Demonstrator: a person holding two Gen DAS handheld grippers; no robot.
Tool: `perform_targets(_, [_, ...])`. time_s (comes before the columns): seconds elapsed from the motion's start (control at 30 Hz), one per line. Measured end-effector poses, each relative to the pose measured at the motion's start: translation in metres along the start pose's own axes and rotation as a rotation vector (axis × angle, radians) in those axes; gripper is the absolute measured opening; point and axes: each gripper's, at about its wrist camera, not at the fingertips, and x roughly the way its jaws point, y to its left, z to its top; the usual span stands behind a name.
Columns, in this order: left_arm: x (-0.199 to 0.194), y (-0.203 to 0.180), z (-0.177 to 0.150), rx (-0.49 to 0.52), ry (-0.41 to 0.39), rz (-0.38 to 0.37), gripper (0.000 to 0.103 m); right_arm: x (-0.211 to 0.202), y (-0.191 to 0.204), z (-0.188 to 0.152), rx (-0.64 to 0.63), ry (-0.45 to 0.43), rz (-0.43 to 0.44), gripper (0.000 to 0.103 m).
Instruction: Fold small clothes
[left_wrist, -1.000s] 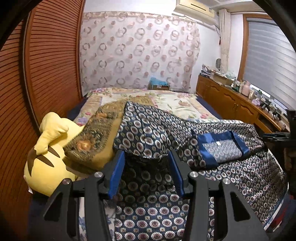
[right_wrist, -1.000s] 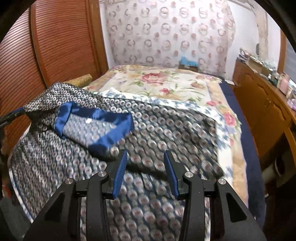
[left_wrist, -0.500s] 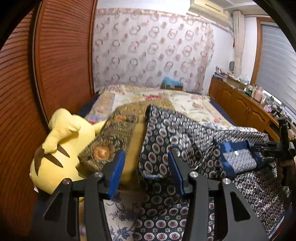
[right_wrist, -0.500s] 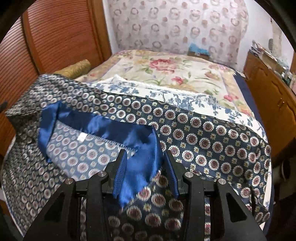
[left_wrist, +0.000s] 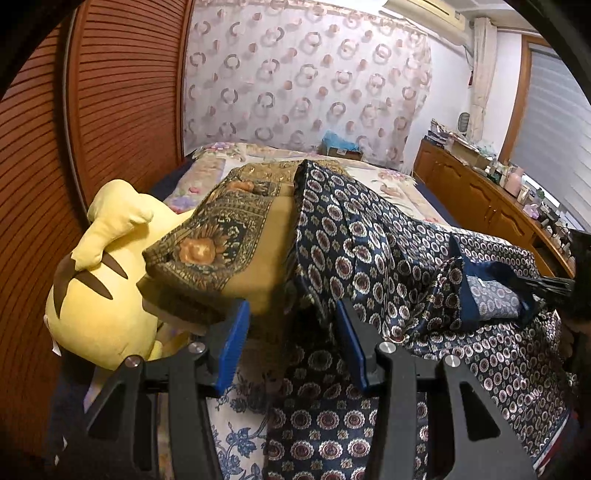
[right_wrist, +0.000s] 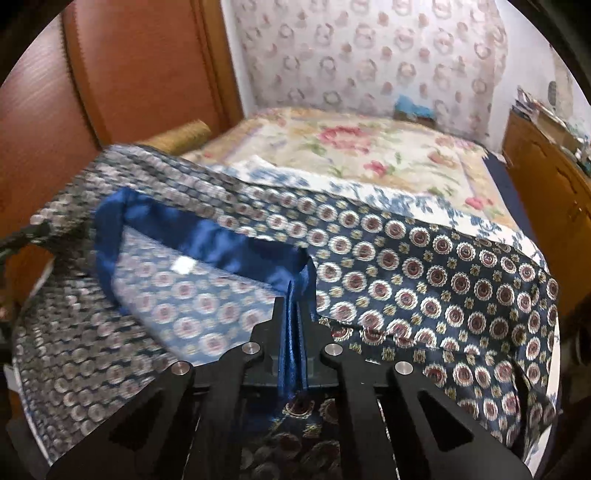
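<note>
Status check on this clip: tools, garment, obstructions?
Right tool just closed on blue collar. Left tool open, nothing gripped. Patterned garment unfolded. Yellow plush nearby.

- A bedroom in a home: a bed (right_wrist: 354, 147) with a floral quilt fills the middle of the room.
- Behind the bed's far end hangs a curtain (left_wrist: 306, 81) printed with rings.
- To the left of the bed stands a slatted wooden wardrobe door (left_wrist: 122, 92).
- To the right of the bed runs a low wooden cabinet (left_wrist: 476, 199), cluttered on top, below a window blind (left_wrist: 554, 110).
- A yellow plush toy (left_wrist: 99, 280) lies at the bed's left edge.
- An air conditioner (left_wrist: 424, 11) is mounted high above the curtain.
</note>
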Motion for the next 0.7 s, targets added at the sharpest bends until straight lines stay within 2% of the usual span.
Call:
perform_targets(0.23, [0.0,0.002,-0.008,0.012,0.018,-0.005,0.047,-0.041,0.02,-0.04,-0.024,-0.043,0.021,0.001])
perform_targets(0.5, [0.003,0.001,-0.018,0.014,0.04,-0.01,0.047,-0.066,0.021,-0.081,0.035,-0.009,0.028,0.001])
perform_targets(0.7, [0.001,-0.002,-0.022,0.025,0.045,-0.011,0.047,-0.089,0.017,-0.09,0.067,-0.023,-0.012,0.016])
